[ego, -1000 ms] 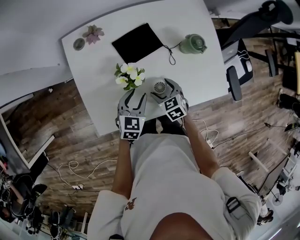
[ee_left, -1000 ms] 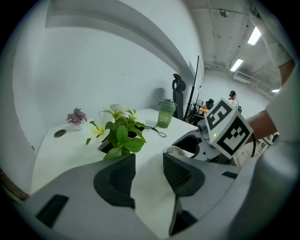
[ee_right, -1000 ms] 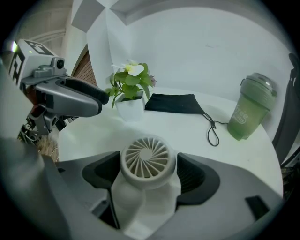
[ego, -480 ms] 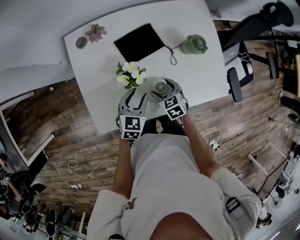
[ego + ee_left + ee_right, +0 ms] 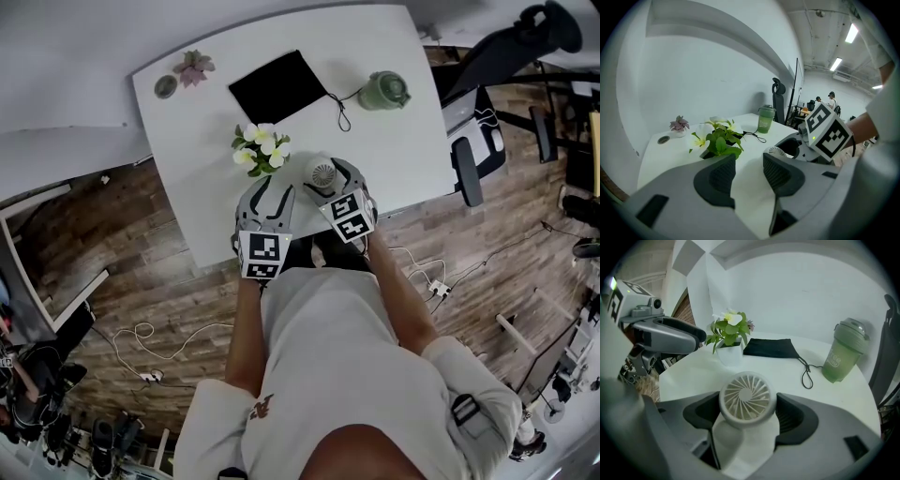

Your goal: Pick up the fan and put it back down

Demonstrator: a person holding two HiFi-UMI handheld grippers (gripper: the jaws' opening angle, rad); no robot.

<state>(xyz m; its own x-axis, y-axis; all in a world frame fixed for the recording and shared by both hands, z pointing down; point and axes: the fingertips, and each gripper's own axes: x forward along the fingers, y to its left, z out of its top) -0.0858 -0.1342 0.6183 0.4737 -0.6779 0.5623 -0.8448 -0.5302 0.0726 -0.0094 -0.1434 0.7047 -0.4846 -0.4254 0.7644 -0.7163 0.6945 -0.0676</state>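
A small white fan [image 5: 747,399] stands on the white table [image 5: 394,141] near its front edge, also seen in the head view as the fan [image 5: 322,174]. My right gripper [image 5: 746,414] is shut on it, one dark pad against each side of its round head. In the head view the right gripper [image 5: 324,181] sits around the fan. My left gripper [image 5: 749,173] is open with nothing between its pads, just left of the fan and in front of the flower pot; the head view shows the left gripper [image 5: 266,190] there too.
A potted plant with white flowers [image 5: 260,150] stands close behind the left gripper. Farther back lie a black pouch with a cord [image 5: 277,84], a green cup [image 5: 384,89], a small pink plant [image 5: 194,66] and a round dish [image 5: 166,86]. A chair [image 5: 469,150] stands right of the table.
Both grippers stay where they were at the fan. Only the head view has shifted slightly.
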